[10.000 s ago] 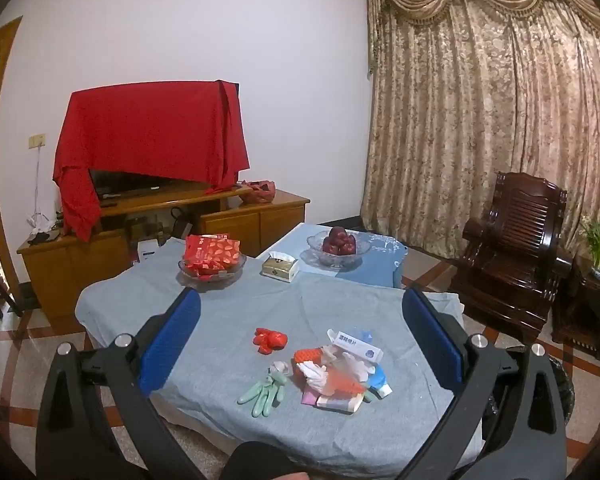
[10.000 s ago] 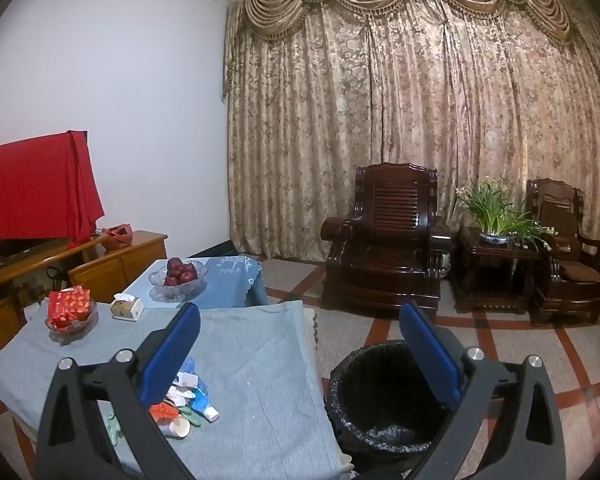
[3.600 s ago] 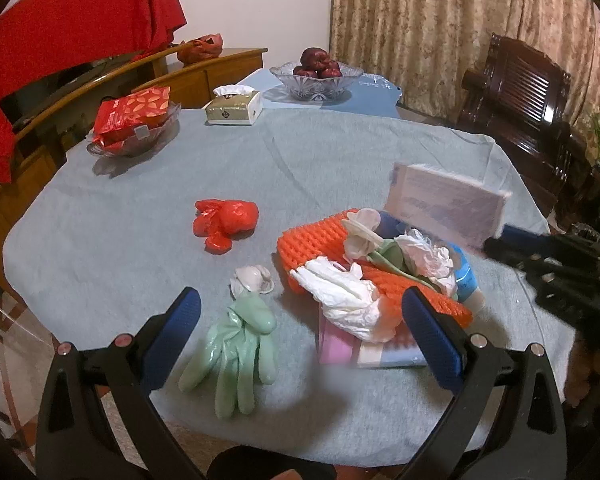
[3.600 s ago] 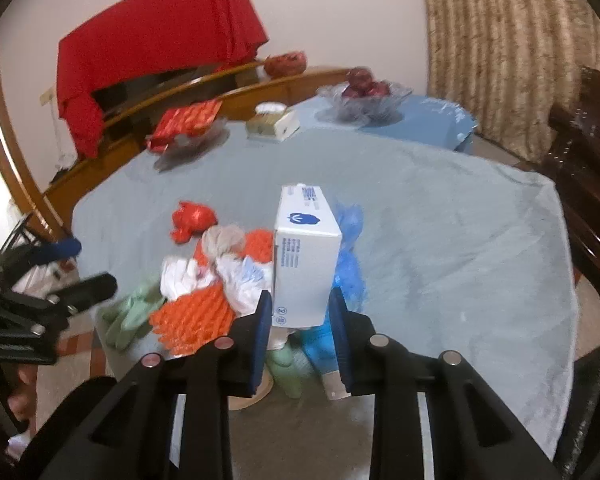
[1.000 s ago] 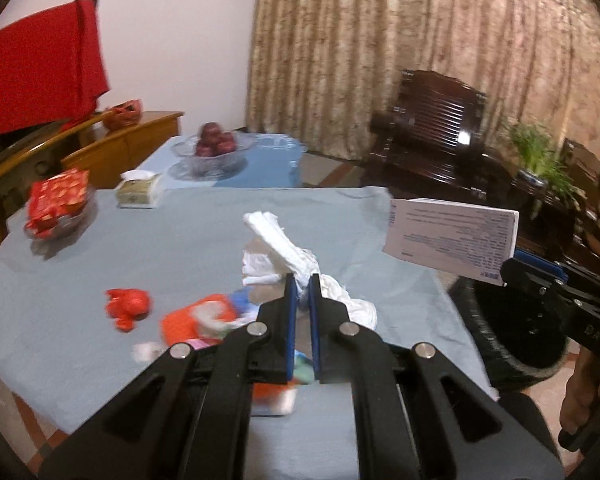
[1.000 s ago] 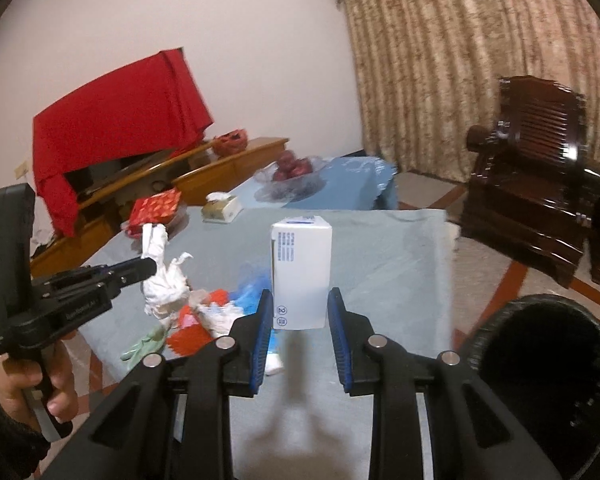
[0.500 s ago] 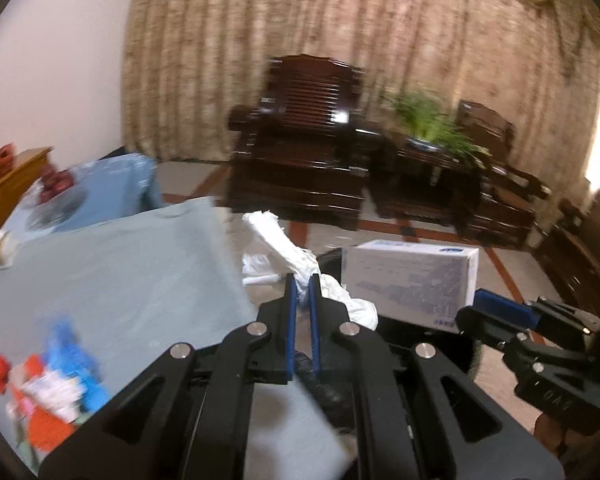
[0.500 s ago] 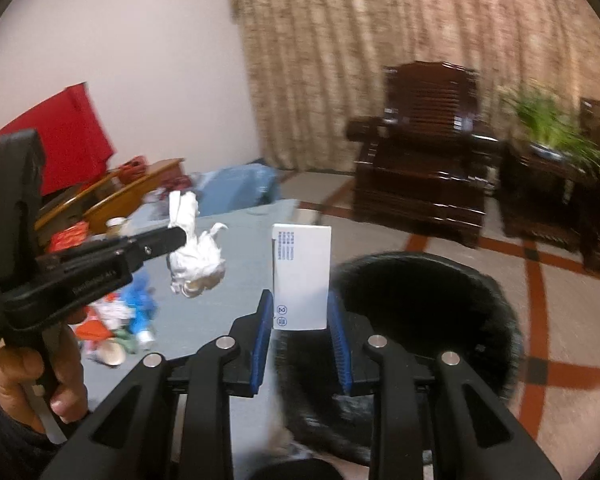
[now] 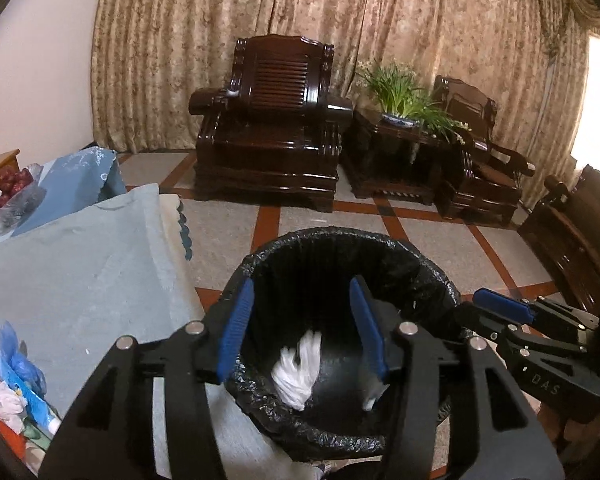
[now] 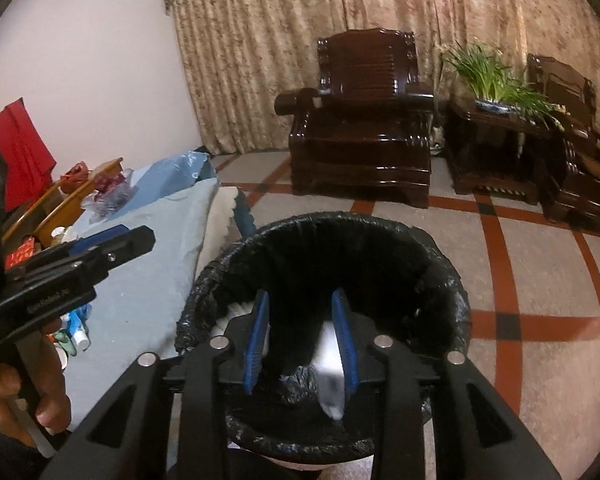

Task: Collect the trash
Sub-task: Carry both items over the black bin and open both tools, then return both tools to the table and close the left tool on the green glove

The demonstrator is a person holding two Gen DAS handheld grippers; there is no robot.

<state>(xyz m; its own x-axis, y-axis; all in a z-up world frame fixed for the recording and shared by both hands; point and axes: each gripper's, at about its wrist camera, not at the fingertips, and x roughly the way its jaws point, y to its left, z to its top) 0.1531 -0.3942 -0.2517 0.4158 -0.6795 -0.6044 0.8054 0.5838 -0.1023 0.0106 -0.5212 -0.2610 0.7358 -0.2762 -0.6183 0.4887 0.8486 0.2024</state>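
Your left hand-held gripper hangs over the round bin lined with a black plastic bag, its blue pads spread wide and empty; half a second ago they pinched the crumpled white tissue wad, which is now inside the bin, blurred, its long axis tilted from lower left to upper right. Your right hand-held gripper is over the same bin with its jaws moderately apart, and the white rectangular carton it clamped a moment ago is now down in the bag against the right pad, blurred, long axis roughly upright; its print cannot be read. The letters "DAS" show on the right gripper's body in the left view. Leftover trash lies on the grey-blue cloth-covered tabletop beside the bin.
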